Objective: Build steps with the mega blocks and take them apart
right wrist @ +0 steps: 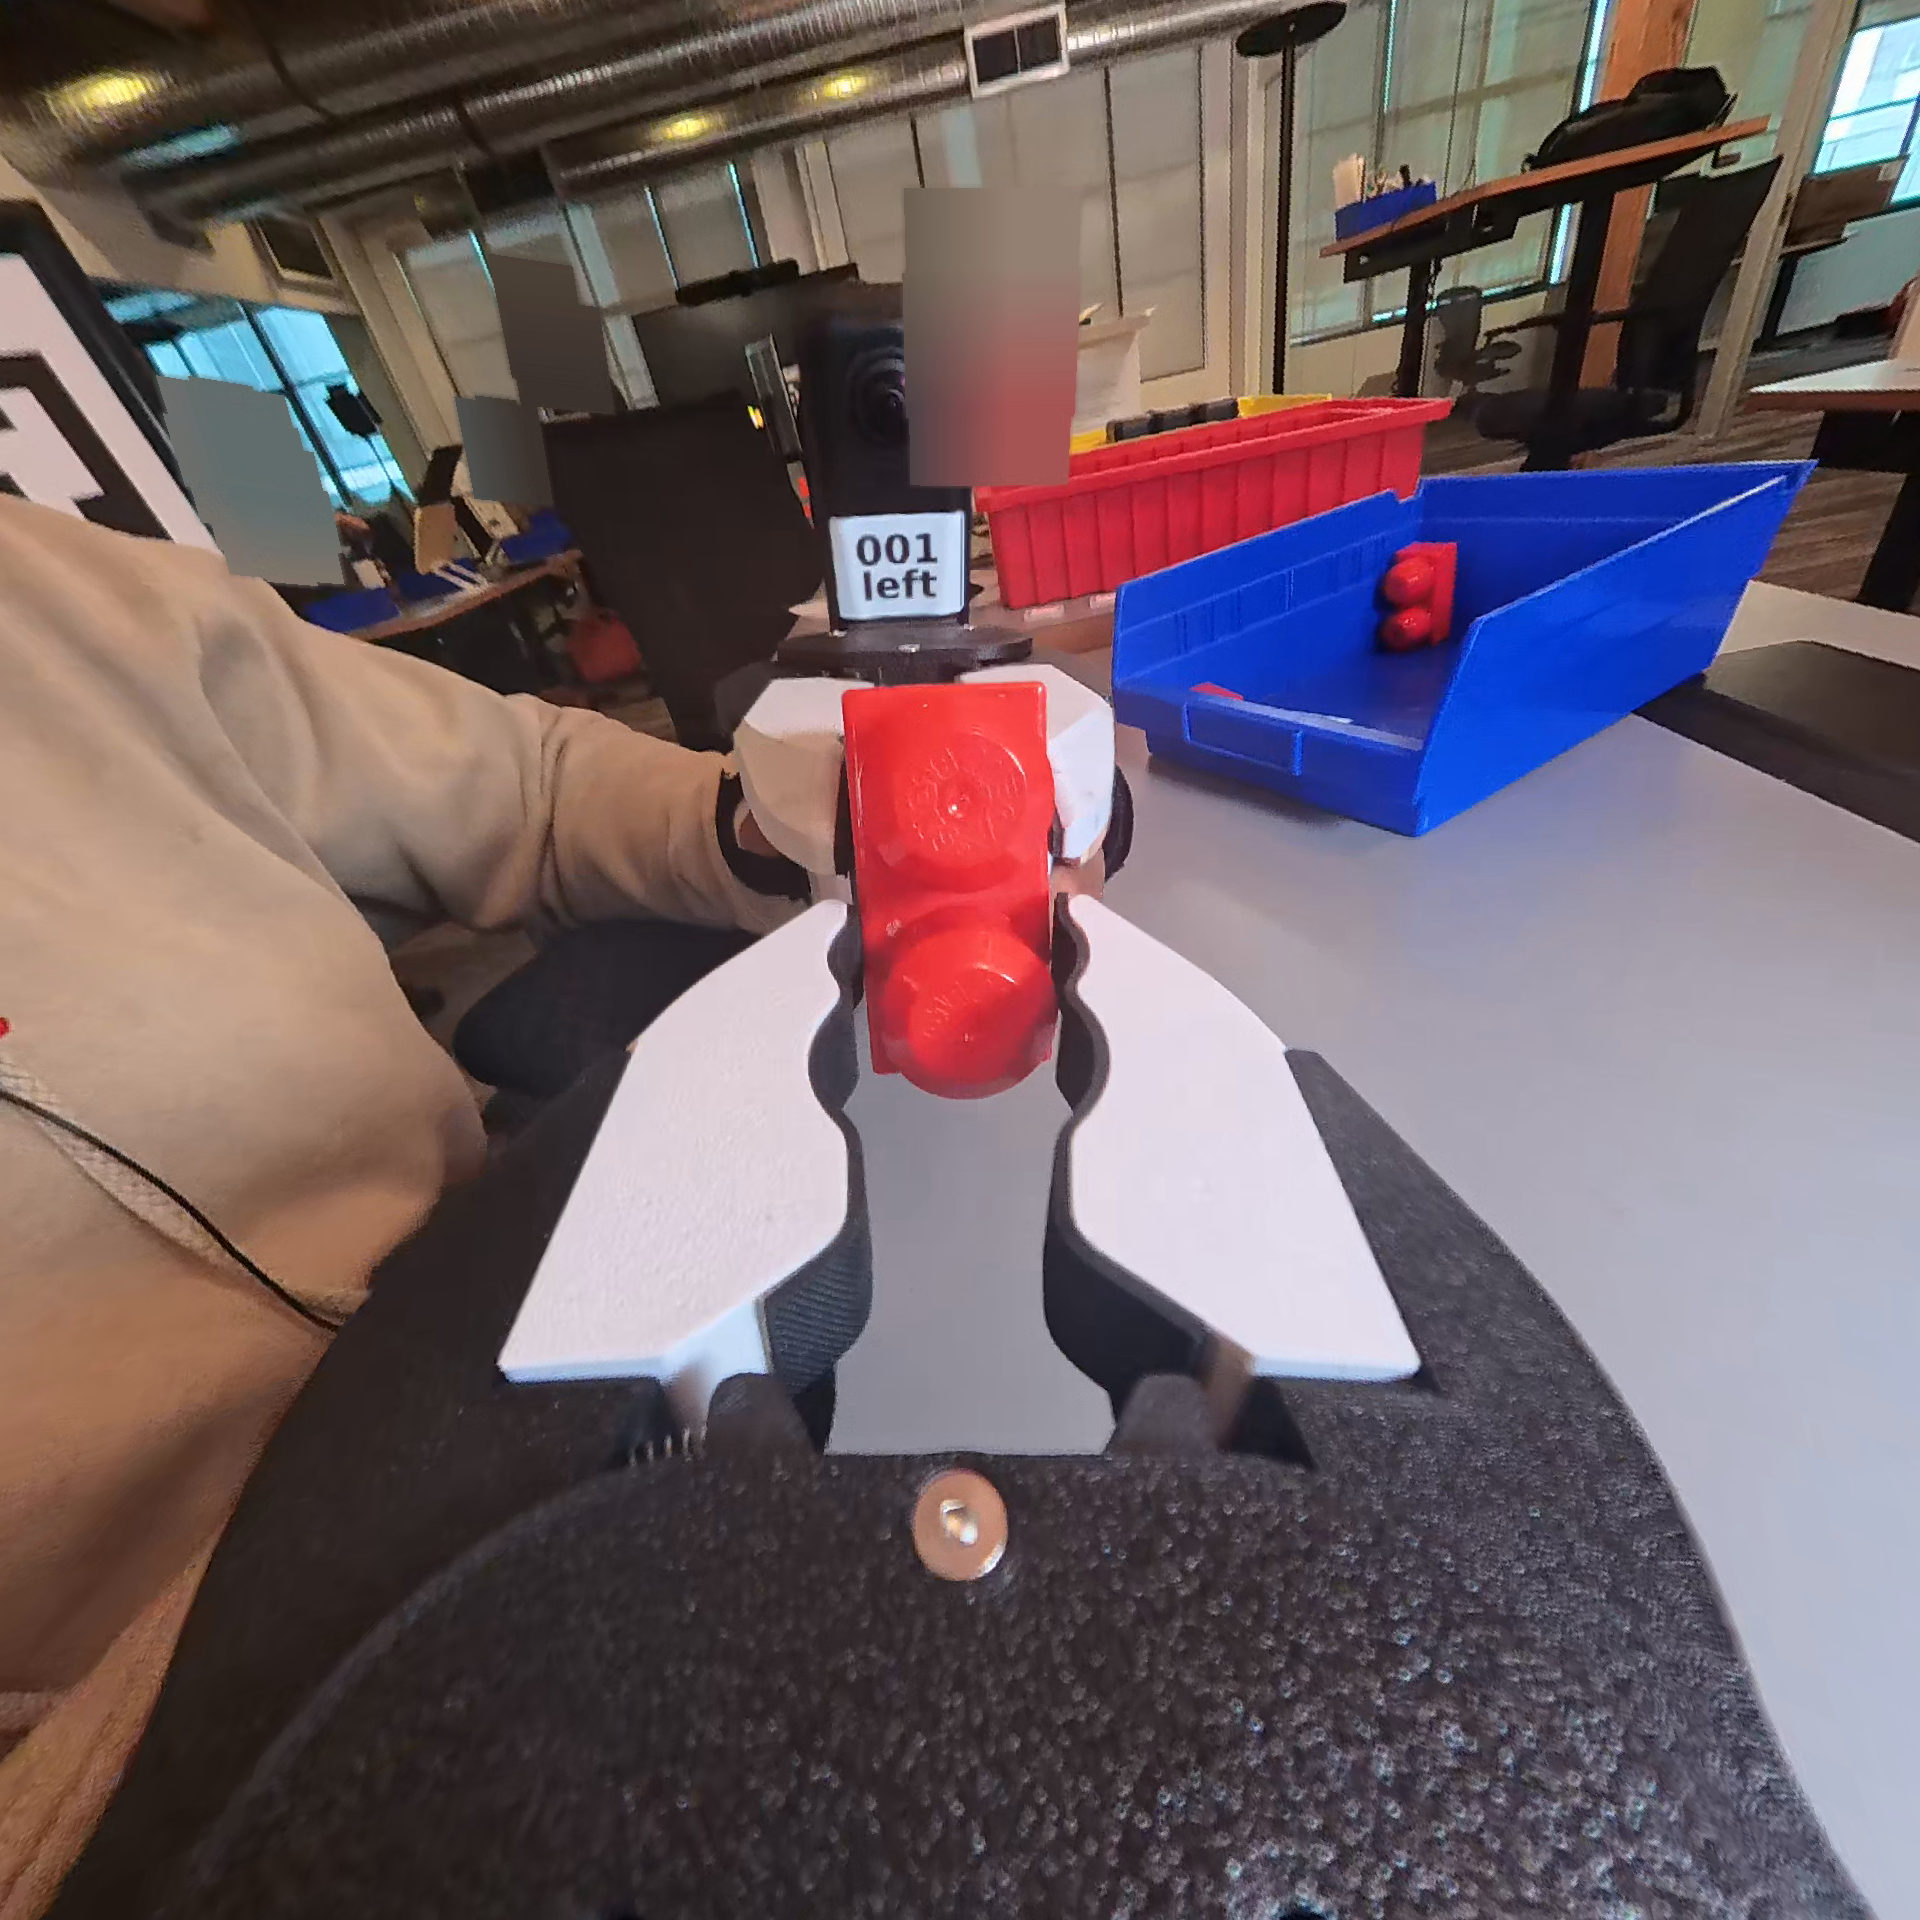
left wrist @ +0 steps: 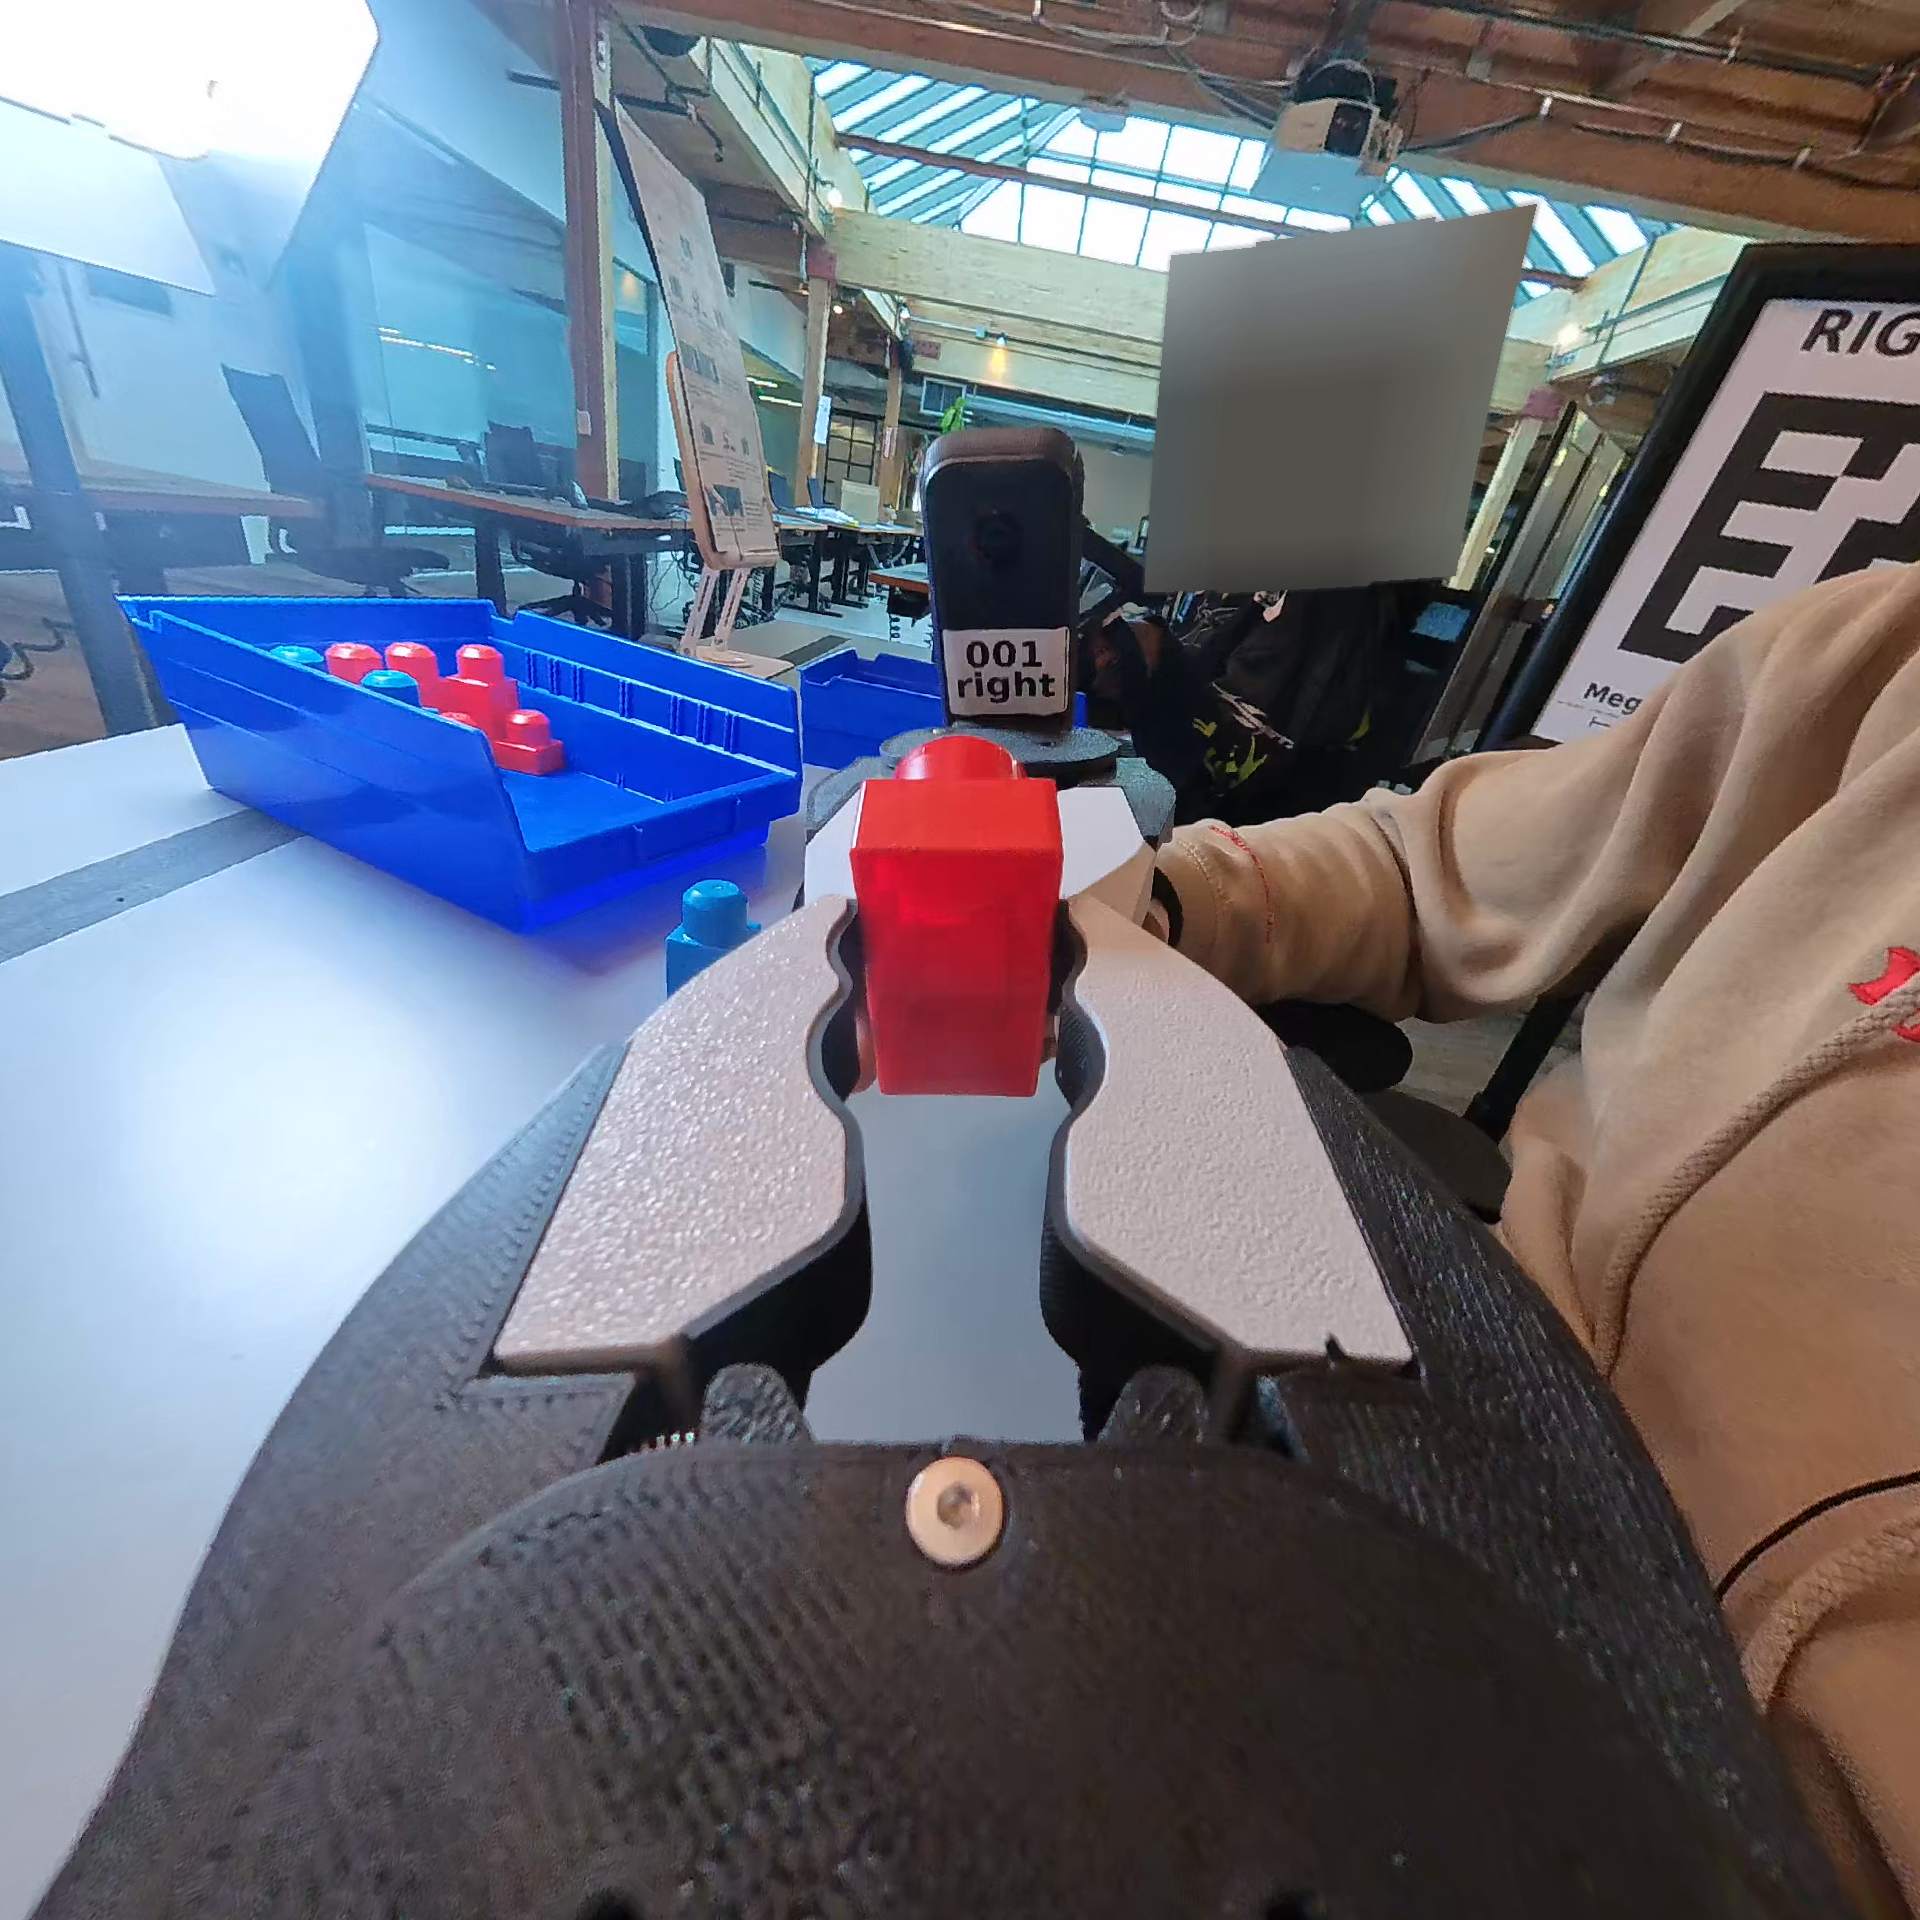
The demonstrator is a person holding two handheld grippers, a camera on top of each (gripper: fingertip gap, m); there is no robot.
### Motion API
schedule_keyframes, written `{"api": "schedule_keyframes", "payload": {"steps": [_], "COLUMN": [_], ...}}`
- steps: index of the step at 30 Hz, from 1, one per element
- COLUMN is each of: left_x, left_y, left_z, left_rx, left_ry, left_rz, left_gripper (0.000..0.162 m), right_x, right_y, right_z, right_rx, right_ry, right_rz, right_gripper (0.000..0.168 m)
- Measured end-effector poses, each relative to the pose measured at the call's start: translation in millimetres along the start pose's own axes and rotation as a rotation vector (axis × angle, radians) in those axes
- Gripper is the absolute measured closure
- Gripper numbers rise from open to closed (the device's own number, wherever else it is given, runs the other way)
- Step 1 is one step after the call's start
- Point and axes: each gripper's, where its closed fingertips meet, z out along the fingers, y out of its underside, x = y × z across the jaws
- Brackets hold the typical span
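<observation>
A red mega block piece (left wrist: 954, 935) is held in the air over the grey table (left wrist: 260, 1143), clamped from opposite ends by both grippers. My left gripper (left wrist: 956, 977) is shut on its near end. The right gripper's white fingers (left wrist: 1103, 847) grip the far end, where one stud sticks up. In the right wrist view the red piece (right wrist: 951, 831) shows two studs facing the camera. My right gripper (right wrist: 956, 987) is shut on its near part, and the left gripper's fingers (right wrist: 1083, 764) clamp the far part. Whether it is one block or two joined blocks I cannot tell.
A blue bin (left wrist: 644, 831) at the left holds several red and blue blocks. A loose blue block (left wrist: 712, 925) stands on the table beside it. A second blue bin (right wrist: 1558, 665) holds a red block (right wrist: 1413, 597), with a red bin (right wrist: 1195, 499) behind it. A person's beige sleeve (left wrist: 1455, 883) is close by. My two grippers' fingertips are within a few centimetres of each other.
</observation>
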Motion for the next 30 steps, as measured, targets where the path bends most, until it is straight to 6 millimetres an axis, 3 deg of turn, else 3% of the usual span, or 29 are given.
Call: {"api": "schedule_keyframes", "payload": {"steps": [7, 19, 30], "left_x": [-3, -6, 3], "left_y": [2, 3, 3], "left_z": [-4, -4, -3], "left_rx": [-0.013, 0.002, 0.002], "left_ry": [0.010, 0.004, 0.059], "left_rz": [-0.006, -0.021, -0.046], "left_gripper": [0.127, 0.125, 0.128], "right_x": [3, 2, -4], "right_y": [4, -3, -7], "right_z": [-6, -8, -11], "right_rx": [-0.055, 0.006, 0.033], "right_ry": [0.020, 0.019, 0.004], "right_rz": [-0.035, -0.031, -0.112], "right_gripper": [0.134, 0.136, 0.136]}}
